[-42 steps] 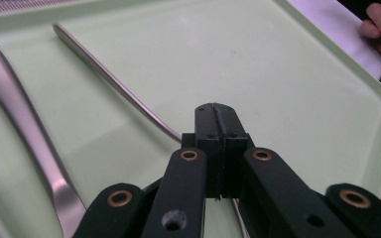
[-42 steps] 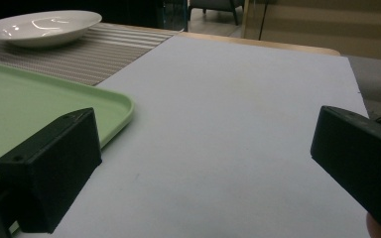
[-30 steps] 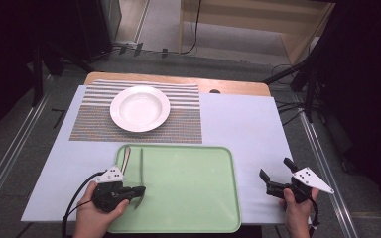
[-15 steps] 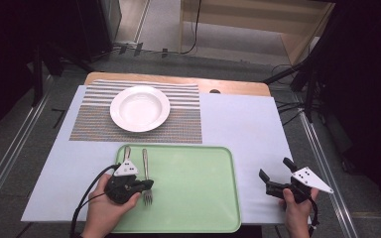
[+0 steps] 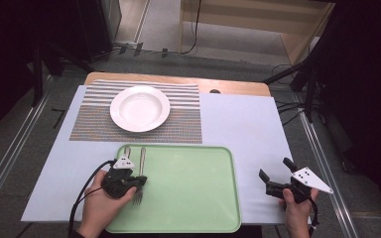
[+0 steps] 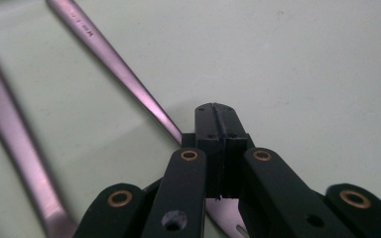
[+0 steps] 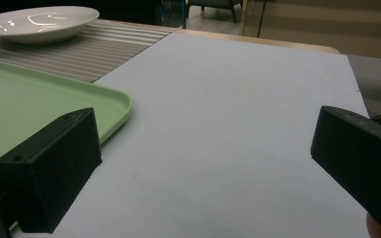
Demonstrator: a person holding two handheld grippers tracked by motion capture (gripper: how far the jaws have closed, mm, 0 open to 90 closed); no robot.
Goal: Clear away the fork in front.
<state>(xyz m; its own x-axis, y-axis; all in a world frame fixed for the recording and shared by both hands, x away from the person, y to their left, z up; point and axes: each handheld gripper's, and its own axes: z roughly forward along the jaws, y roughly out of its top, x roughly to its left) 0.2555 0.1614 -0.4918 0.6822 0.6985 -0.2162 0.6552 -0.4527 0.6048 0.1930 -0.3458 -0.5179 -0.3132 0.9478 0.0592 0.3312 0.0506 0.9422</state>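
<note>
Left gripper (image 6: 217,116) fingers clamped on fork (image 6: 129,79) neck, right gripper (image 7: 213,173) fingers apart

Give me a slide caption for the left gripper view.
Left gripper shut on a fork lying on the green tray.

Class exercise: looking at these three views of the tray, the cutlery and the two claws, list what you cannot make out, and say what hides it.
- Fork neck, left gripper view: covered by the shut left claw.
- Second utensil, left gripper view: blurred, ends cut off by the frame; type unclear.
- Cutlery on the tray, high view: partly under the left hand.
- Right claw: jaws apart, nothing between.
</note>
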